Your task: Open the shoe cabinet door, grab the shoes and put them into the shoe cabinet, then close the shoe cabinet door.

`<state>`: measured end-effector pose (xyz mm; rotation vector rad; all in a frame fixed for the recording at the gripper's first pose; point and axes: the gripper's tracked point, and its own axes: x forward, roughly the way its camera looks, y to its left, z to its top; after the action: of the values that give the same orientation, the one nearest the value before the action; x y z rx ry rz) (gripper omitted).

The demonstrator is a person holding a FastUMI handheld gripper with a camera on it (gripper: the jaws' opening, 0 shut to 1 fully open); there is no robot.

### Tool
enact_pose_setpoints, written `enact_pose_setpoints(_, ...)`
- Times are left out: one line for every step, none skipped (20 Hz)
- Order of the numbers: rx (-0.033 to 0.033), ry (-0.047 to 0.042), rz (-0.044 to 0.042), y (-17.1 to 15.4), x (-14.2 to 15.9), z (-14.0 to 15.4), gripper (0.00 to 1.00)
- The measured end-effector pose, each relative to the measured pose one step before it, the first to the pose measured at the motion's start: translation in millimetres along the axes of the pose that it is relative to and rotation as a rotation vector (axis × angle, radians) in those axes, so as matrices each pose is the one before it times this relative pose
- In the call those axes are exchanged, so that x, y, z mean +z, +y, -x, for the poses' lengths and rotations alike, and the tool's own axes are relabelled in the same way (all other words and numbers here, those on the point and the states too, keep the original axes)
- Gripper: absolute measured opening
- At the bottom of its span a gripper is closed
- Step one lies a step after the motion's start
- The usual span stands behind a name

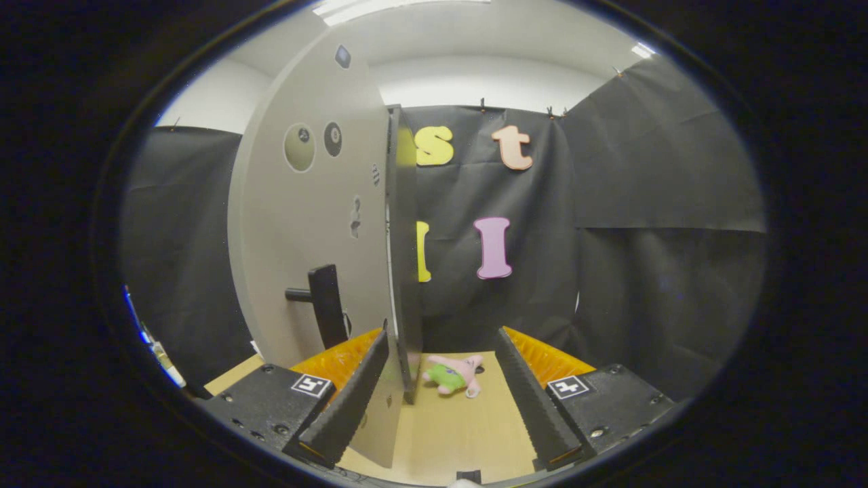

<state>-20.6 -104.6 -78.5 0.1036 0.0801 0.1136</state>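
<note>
Between the spread gripper (pixel 441 390) fingers — cabinet door's (pixel 305 224) edge, pink shoes (pixel 456 375) beyond.

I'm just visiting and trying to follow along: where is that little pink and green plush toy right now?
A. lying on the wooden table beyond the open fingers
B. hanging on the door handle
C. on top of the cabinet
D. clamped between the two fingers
A: the plush toy lies on the table beyond the open gripper, untouched, right of the cabinet door.
</note>
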Motion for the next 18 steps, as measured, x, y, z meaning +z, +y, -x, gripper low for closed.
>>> enact_pose_setpoints(0.01116,-0.00051,0.00467,5.13,1.34,-1.75,1.00)
enact_pose_setpoints(-0.00319,-0.00072,0.01460,-0.15,-0.56,-0.68,1.00)
enact_pose_setpoints(0.00130,-0.00342,0.01786,1.15,4.78,1.13,0.99)
enact_pose_setpoints(-0.00241,0.00402,0.00901,1.84,-1.54,-0.63,0.97)
enact_pose_setpoints(-0.00080,0.00307,0.00180,1.01,-0.19,0.39,0.97)
enact_pose_setpoints(-0.00029,0.00604,-0.00256,0.63,-0.59,-0.09,0.97)
enact_pose_setpoints(-0.00180,0.00553,-0.00805,0.01,-0.11,-0.19,0.97)
enact_pose_setpoints(-0.00352,-0.00129,-0.00988,0.60,1.59,1.46,0.97)
enact_pose_setpoints(-0.00447,-0.00040,-0.00303,0.78,1.13,0.58,0.97)
enact_pose_setpoints(0.01356,0.00287,0.00210,8.34,-0.54,-3.78,0.97)
enact_pose_setpoints(-0.00400,-0.00289,0.01434,1.98,1.85,6.43,0.96)
enact_pose_setpoints(-0.00427,-0.00015,0.02194,0.86,1.23,-3.35,0.95)
enact_pose_setpoints(-0.00192,-0.00071,0.01726,2.56,0.40,0.24,0.95)
enact_pose_setpoints(0.00301,-0.00321,0.01062,6.55,13.13,-15.37,0.95)
enact_pose_setpoints(0.00540,0.00132,0.00216,6.65,1.24,0.22,0.94)
enact_pose_setpoints(0.00915,-0.00341,-0.00214,7.02,0.94,0.49,0.95)
enact_pose_setpoints(0.01148,-0.00373,-0.00416,8.21,2.56,-0.22,0.95)
enact_pose_setpoints(0.01204,0.00454,-0.00187,9.19,0.01,-1.22,0.95)
